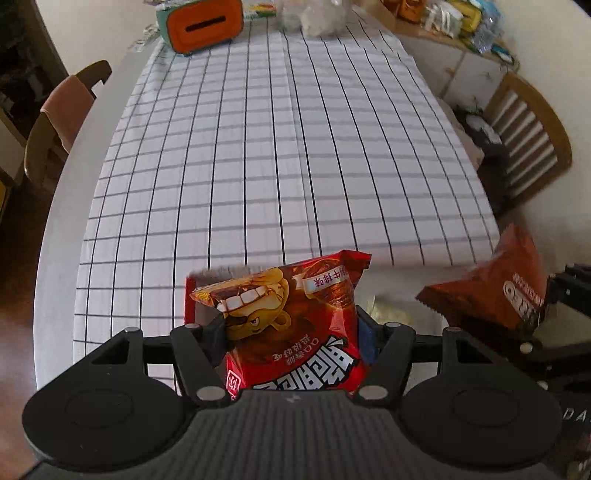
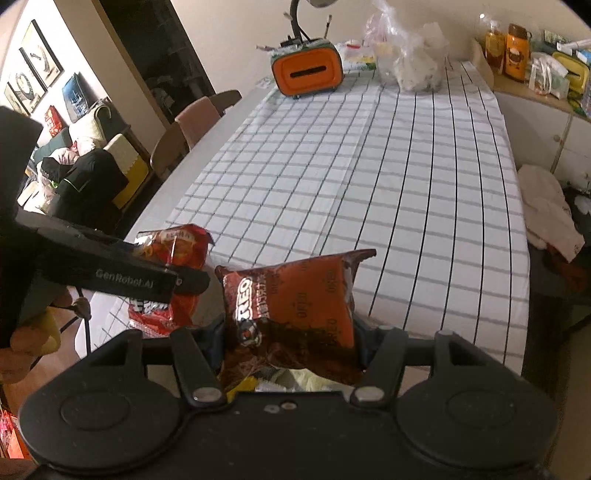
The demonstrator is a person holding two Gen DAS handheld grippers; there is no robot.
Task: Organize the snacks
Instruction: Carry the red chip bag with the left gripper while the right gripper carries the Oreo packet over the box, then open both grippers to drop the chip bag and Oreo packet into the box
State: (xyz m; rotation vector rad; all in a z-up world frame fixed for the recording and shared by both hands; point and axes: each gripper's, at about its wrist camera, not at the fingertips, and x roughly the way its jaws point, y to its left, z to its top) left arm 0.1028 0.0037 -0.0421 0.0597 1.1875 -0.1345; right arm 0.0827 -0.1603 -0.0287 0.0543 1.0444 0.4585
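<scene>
The red snack bag [image 1: 295, 325] hides the left gripper's fingertips. The brown Oreo bag [image 2: 291, 306] hides the right ones. The lamp [image 2: 299, 18] is cut off at the top.

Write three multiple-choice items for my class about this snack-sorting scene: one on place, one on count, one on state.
1. Where does the orange box with a black slot stand?
A far end of the checked tablecloth
B on a chair
C on the floor

2. How many snack packets are held?
A one
B two
C four

3. The right tool is
A empty
B shut on the brown Oreo packet
C lying flat

Answers: 1 A, it sits at the far edge; 2 B, the left tool grips the red cartoon-face packet too; 3 B, fingers pinch it.
</scene>
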